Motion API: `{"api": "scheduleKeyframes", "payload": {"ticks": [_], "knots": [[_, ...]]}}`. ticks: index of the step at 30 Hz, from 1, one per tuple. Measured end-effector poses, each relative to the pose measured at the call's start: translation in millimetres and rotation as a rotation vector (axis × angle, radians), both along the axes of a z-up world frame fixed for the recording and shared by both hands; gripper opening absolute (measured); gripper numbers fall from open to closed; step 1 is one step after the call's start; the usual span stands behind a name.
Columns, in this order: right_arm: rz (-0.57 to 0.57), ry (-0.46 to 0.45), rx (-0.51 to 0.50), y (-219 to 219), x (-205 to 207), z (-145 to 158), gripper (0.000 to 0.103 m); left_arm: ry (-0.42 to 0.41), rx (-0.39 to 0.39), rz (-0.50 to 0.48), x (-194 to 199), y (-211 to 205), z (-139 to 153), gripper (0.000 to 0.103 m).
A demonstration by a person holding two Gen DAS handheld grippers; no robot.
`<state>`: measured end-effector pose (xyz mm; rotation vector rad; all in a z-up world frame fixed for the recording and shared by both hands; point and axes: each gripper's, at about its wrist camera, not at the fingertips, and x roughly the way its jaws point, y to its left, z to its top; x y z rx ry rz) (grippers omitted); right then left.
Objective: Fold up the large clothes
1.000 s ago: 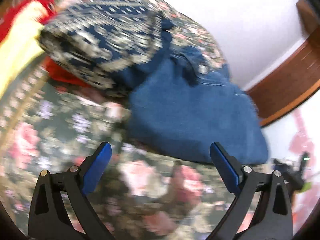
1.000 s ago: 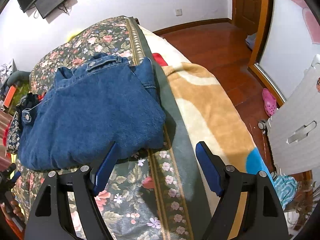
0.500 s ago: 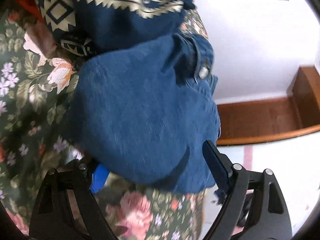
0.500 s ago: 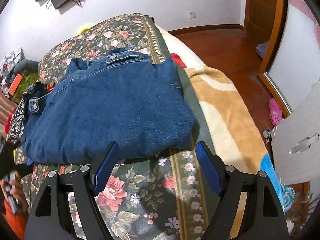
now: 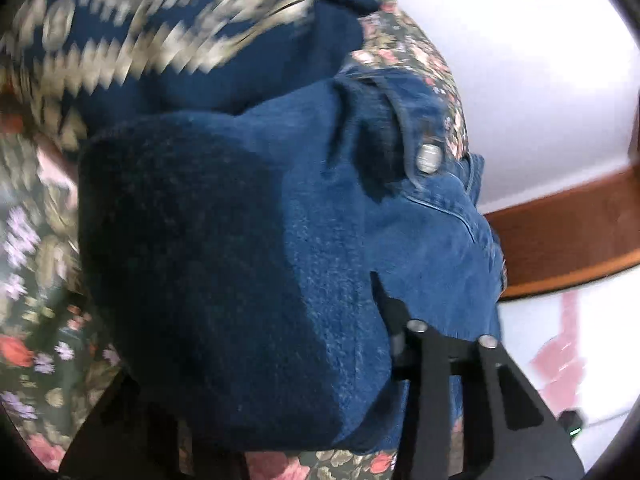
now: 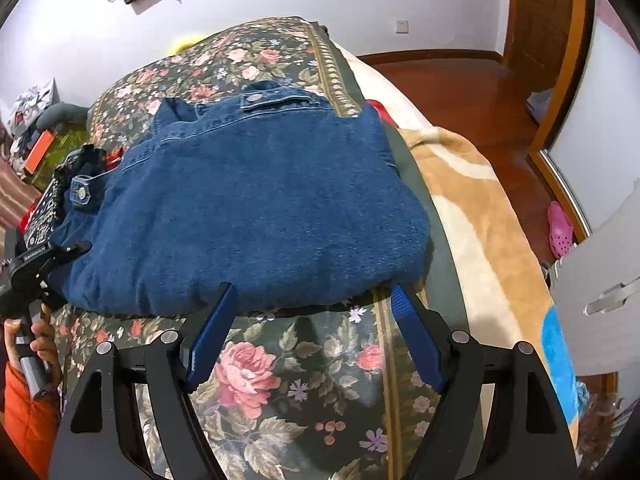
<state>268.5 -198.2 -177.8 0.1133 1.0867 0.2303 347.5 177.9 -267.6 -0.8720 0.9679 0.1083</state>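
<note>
A folded blue denim jacket [image 6: 256, 208] lies on the floral bedspread [image 6: 280, 380]. My right gripper [image 6: 312, 300] is open, its blue fingertips at the jacket's near edge, just under it. My left gripper [image 5: 256, 360] is pushed in at the jacket's left side; the denim [image 5: 248, 248] fills its view and covers both fingertips. It also shows in the right wrist view [image 6: 44, 264], at the jacket's left corner.
A folded navy patterned garment [image 5: 160, 40] lies next to the jacket. A tan and cream blanket [image 6: 480, 208] hangs off the bed's right side. Wooden floor [image 6: 460, 92], a pink shoe [image 6: 560, 228] and a grey suitcase [image 6: 600, 280] are to the right.
My left gripper has swung in and slid under the jacket's side, so denim now covers its fingers. My right gripper has moved forward to the jacket's near edge.
</note>
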Motion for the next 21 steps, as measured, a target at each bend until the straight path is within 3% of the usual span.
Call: {"api": "scheduleKeyframes", "payload": {"ticks": [2,5,12,17,21], "knots": [[0.009,-0.012,-0.010,3.0,-1.2,5.4,0.076,-0.030,0.083,-0.021,0.7,-12.1,24.6,0.034],[0.029,-0.037,-0.018,10.0,0.0,17.5,0.076,-0.115,0.141,-0.052,0.7,-23.7,59.7,0.031],[0.126,-0.126,-0.021,49.9,6.3,55.3,0.076,-0.387,0.323,-0.204,-25.2,-77.9,162.2,0.027],[0.235,-0.164,-0.005,96.1,7.6,72.6,0.076,-0.527,0.393,-0.126,-63.8,-75.0,213.1,0.024],[0.368,-0.146,-0.009,151.8,4.2,64.2,0.076,-0.538,0.421,-0.041,-86.0,-47.6,227.4,0.024]]}}
